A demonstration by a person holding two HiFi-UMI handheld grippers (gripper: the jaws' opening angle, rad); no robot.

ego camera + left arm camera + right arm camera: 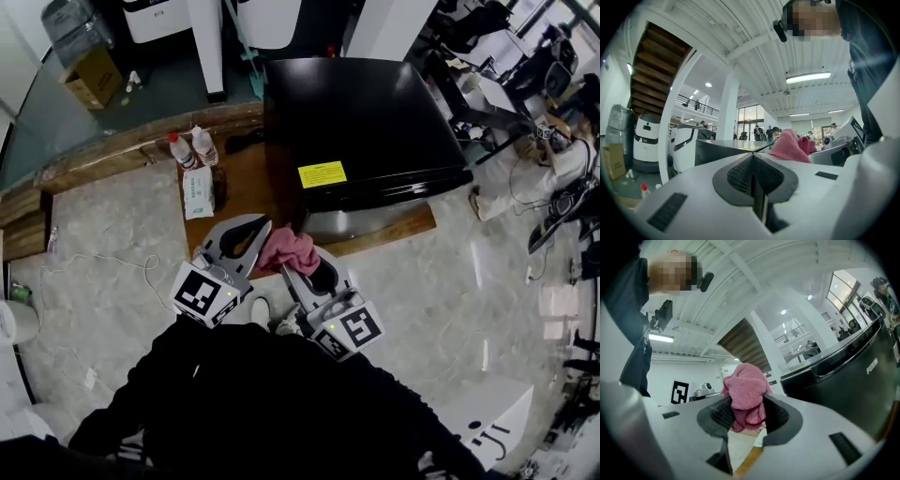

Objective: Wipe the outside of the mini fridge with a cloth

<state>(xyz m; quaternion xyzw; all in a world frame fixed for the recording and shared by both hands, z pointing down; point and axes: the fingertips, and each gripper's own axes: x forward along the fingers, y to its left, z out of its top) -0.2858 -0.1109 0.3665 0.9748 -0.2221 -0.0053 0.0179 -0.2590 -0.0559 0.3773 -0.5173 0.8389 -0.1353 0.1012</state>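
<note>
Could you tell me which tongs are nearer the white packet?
Left: the left tongs are close by the white packet; the right tongs, gripping the pink cloth, are farther off.

Left tool (pixel 253 231): white shell carried dark grey ribbed pads (pixel 738 174).
Right tool (pixel 309 272): had the same white shell.
Marker cubes (pixel 202 293): bore black-and-white square codes.
Clothing (pixel 272 394): was black, long-sleeved.

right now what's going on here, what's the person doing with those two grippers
A person stands at a black mini fridge with a gripper in each hand. The right gripper is shut on a pink cloth, held close to the fridge's front; in the right gripper view the cloth is not against it. The left gripper is shut and empty, just beside the cloth.
</note>
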